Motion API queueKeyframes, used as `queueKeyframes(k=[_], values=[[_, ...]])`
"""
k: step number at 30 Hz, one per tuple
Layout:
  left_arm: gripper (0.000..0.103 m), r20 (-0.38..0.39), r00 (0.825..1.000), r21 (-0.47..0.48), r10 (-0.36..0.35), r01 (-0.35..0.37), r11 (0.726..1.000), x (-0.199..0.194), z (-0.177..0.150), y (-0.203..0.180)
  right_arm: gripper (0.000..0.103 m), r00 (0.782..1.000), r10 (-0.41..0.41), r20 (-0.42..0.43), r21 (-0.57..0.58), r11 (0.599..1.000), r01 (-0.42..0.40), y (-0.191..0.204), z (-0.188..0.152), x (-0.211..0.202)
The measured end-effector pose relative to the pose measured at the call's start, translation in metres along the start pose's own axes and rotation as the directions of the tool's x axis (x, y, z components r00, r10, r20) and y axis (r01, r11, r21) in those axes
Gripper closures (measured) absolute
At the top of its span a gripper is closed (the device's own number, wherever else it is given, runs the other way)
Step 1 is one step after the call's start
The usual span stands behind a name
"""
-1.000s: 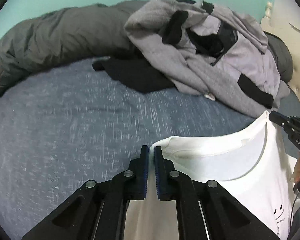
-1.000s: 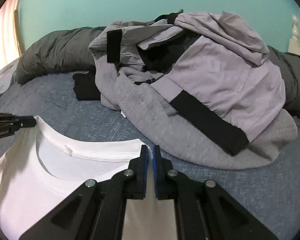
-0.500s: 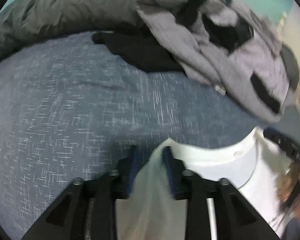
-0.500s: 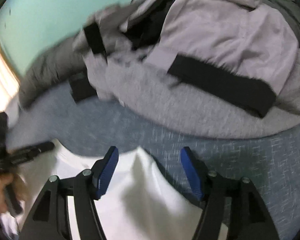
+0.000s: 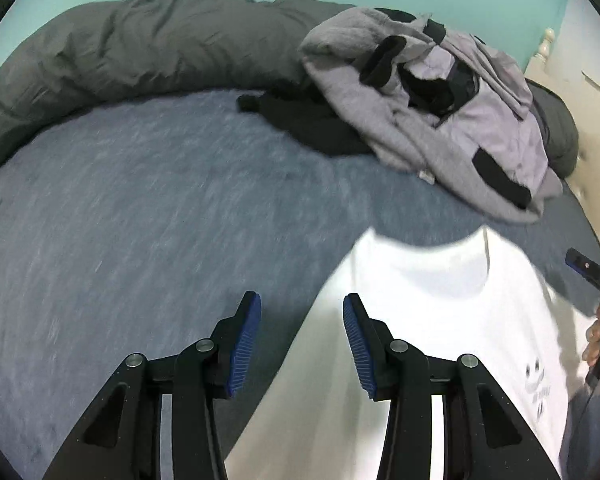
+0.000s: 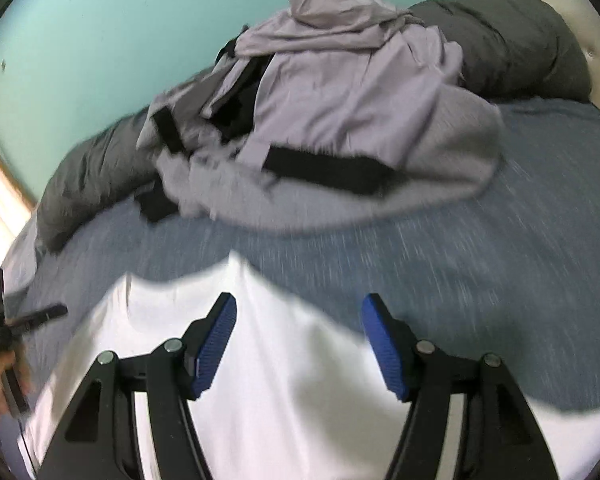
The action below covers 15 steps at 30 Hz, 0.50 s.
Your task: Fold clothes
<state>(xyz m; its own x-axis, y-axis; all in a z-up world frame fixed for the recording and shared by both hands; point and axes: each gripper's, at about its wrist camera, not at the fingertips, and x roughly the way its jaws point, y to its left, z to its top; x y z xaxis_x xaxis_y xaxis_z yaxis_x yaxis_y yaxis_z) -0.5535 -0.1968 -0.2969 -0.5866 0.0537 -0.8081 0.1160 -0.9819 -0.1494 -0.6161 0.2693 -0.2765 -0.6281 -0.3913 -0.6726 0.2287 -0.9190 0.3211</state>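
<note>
- Left wrist: my left gripper point(image 5: 302, 336) is released, nothing between its fingers. The white T-shirt point(image 5: 428, 320) lies flat on the bed point(image 5: 140, 208), just ahead and to the right of it.
- Right wrist: my right gripper point(image 6: 298, 340) hangs released above the T-shirt point(image 6: 284, 392), gripping nothing. The shirt looks laid out, not yet folded; the grey clothes pile point(image 6: 332, 120) far ahead remains untouched.

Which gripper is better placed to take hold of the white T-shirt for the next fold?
Right, probably. The right gripper, open, hangs over the white T-shirt, cloth showing between its fingers. The open left gripper straddles the shirt's edge, half over the blue bedsheet.
</note>
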Motion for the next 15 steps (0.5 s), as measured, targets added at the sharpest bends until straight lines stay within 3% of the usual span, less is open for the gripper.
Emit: queueKeyframes(k=[9, 15], values=[[0.056, -0.081, 0.996, -0.046, 0.027, -0.031, 0.998, -0.058, -0.083, 0.059, 0.036, 0.995, 0.076, -0.061, 0.039, 0.996, -0.074, 0.009, -0.102, -0.091], [0.056, -0.12, 0.991, -0.058, 0.065, -0.072, 0.996, -0.079, -0.125, 0.074, 0.035, 0.996, 0.089, -0.029, 0.094, 0.992, -0.086, 0.013, -0.159, -0.15]])
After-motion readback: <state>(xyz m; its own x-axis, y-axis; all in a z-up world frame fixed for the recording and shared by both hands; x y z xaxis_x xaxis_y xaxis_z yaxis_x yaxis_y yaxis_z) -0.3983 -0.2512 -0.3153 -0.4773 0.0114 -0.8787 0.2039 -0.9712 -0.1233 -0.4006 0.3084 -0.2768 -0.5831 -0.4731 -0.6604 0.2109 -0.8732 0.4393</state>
